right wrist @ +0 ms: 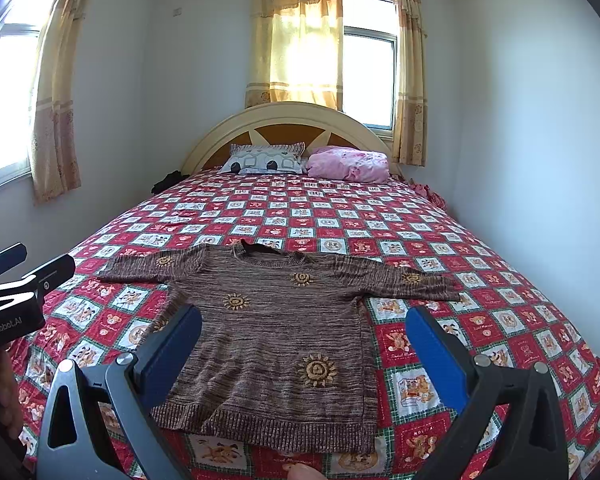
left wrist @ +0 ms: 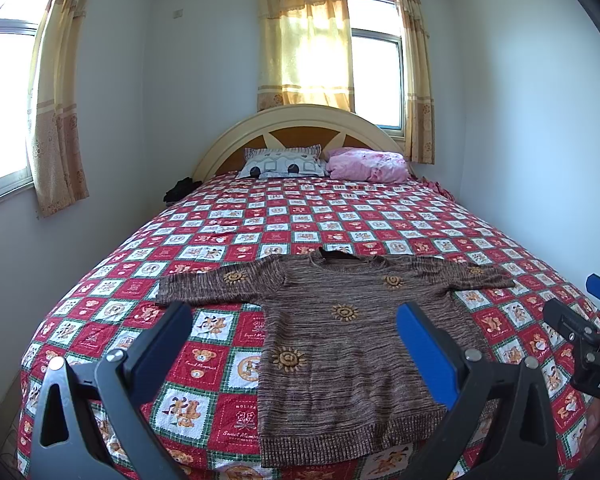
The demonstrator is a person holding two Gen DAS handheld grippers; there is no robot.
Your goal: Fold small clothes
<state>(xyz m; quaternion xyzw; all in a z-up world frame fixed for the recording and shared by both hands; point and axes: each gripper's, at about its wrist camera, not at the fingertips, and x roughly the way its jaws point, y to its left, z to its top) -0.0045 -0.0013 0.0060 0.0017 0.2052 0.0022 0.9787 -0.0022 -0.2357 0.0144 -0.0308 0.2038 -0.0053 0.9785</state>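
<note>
A brown knit sweater (left wrist: 340, 320) with orange sun motifs lies flat and face up near the foot edge of the bed (left wrist: 380, 216), its neck pointing toward the headboard (left wrist: 296, 128), its ribbed hem toward the foot, and both sleeves spread sideways toward the bed's side edges. The left gripper (left wrist: 296, 344) and the right gripper (right wrist: 304, 348) both hover above the foot edge with their jaws spread wide, holding nothing. The left gripper's body reads "GenRobot.AI", the right gripper's shows only "DAS", and the red checked bedspread (right wrist: 420, 240) carries teddy bears with "Sweet Memories".
</note>
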